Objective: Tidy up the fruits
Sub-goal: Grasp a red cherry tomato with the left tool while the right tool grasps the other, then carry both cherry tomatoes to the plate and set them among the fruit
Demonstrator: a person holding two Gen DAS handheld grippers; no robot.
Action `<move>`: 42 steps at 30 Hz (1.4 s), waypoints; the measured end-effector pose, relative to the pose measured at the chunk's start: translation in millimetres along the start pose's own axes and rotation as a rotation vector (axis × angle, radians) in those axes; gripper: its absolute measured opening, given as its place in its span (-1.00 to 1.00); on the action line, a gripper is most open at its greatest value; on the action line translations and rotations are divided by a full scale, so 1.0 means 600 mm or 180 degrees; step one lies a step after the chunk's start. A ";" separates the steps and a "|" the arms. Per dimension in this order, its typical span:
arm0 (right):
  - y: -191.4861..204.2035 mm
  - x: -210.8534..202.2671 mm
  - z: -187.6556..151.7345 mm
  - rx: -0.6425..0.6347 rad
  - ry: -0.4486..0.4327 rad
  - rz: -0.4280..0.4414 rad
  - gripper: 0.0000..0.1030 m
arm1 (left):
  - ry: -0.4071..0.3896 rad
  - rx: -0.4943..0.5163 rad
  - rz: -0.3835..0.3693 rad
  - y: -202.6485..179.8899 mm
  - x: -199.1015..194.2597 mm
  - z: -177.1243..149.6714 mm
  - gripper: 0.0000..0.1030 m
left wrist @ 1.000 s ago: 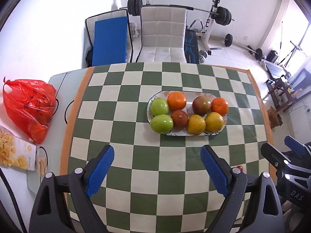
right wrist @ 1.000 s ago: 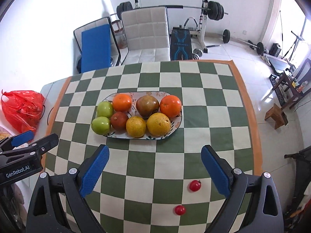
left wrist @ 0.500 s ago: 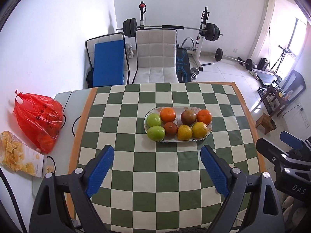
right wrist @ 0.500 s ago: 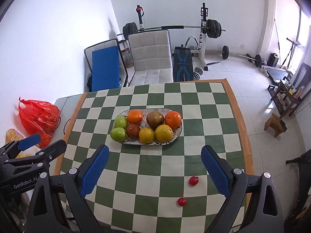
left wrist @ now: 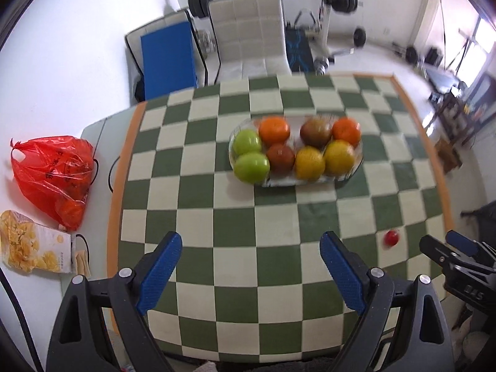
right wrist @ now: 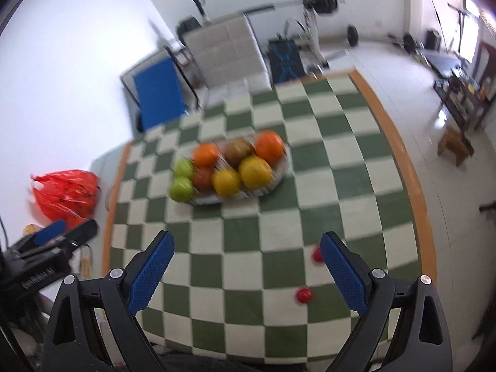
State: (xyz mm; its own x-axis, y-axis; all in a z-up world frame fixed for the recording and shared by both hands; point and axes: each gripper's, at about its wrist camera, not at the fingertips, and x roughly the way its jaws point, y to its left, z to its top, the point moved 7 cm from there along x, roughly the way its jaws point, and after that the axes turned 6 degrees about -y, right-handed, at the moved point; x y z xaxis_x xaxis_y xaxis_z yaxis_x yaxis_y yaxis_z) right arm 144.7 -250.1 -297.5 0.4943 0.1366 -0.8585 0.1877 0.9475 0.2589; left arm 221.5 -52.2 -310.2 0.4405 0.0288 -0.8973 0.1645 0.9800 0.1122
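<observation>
On the checkered cloth point(left wrist: 217, 226), the fruit plate point(left wrist: 356, 167) lies crosswise; both grippers' fingers point(left wrist: 159, 271) point(right wrist: 342, 271) spread empty.

Both the left gripper point(left wrist: 250, 274) and the right gripper point(right wrist: 248, 274) hover with jaws spread wide, holding nothing.

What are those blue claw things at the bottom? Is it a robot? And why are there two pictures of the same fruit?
No robot: a person holds a tool in each hand. The left hand-held gripper and the right hand-held gripper each carry a camera looking along the blue fingers, so you get two views. Both are open and hold nothing. On the checkered tablecloth sits a plate of apples, oranges and other fruit. Two small red fruits lie loose near the right one. A red bag lies to the left.
</observation>
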 end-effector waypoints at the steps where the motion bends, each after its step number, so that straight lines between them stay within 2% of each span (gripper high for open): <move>1: -0.021 0.032 -0.020 0.0028 0.0145 -0.0064 0.61 | 0.0076 0.0053 0.0013 -0.008 0.016 -0.007 0.77; 4: -0.074 0.118 -0.085 0.0149 0.0614 -0.0127 0.31 | 0.0353 0.0279 0.0039 -0.043 0.073 -0.032 0.77; 5: -0.088 0.141 -0.105 0.0150 0.0728 -0.0173 0.30 | 0.0447 0.0351 0.0036 -0.056 0.092 -0.041 0.77; 9: -0.114 0.208 -0.163 0.0158 0.1037 -0.0204 0.18 | 0.0755 0.0567 0.0023 -0.096 0.145 -0.067 0.77; 12: -0.117 0.245 -0.195 0.0068 0.1203 -0.0232 -0.09 | 0.0873 0.0652 0.0014 -0.111 0.161 -0.072 0.77; 13: -0.117 0.251 -0.198 0.0024 0.1218 -0.0279 -0.12 | 0.0908 0.0657 0.0003 -0.117 0.165 -0.073 0.77; 15: -0.120 0.260 -0.207 -0.0055 0.1220 -0.0298 -0.41 | 0.0967 0.0634 -0.0051 -0.129 0.171 -0.071 0.77; 19: -0.136 0.238 -0.198 -0.0017 0.1046 -0.0236 -0.40 | 0.1032 0.0578 -0.0245 -0.167 0.183 -0.060 0.77; 21: -0.156 0.217 -0.186 0.0117 0.0960 -0.0194 -0.40 | 0.1074 0.0578 -0.0434 -0.209 0.192 -0.054 0.77; 28: -0.270 0.181 -0.150 0.0508 0.0790 -0.0362 -0.40 | 0.1139 0.0990 -0.0856 -0.371 0.228 -0.062 0.75; 31: -0.312 0.182 -0.144 0.0626 0.0797 -0.0435 -0.40 | 0.1182 0.1189 -0.0930 -0.420 0.237 -0.076 0.40; 32: -0.326 0.181 -0.144 0.0664 0.0791 -0.0463 -0.40 | 0.1207 0.1234 -0.0941 -0.430 0.241 -0.081 0.23; 33: -0.334 0.178 -0.142 0.0692 0.0786 -0.0478 -0.40 | 0.1233 0.1266 -0.0947 -0.438 0.244 -0.087 0.04; 34: -0.339 0.177 -0.141 0.0713 0.0777 -0.0490 -0.40 | 0.1265 0.1285 -0.0964 -0.446 0.249 -0.092 -0.04; 36: -0.349 0.173 -0.139 0.0750 0.0752 -0.0501 -0.40 | 0.1313 0.1294 -0.1004 -0.457 0.256 -0.101 -0.32; 38: -0.357 0.167 -0.136 0.0779 0.0739 -0.0507 -0.40 | 0.1307 0.1301 -0.1000 -0.464 0.259 -0.107 -0.47; 42: -0.361 0.166 -0.127 0.0795 0.0714 -0.0499 -0.40 | 0.1238 0.1223 -0.1050 -0.462 0.256 -0.102 -0.48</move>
State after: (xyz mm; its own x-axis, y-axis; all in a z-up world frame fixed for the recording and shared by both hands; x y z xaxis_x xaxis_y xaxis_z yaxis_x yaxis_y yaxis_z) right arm 88.7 -419.5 -472.5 0.2500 0.0817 -0.9648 0.4615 0.8659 0.1929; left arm 189.5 -307.6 -505.1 -0.0281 -0.1223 -0.9921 0.5734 0.8110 -0.1162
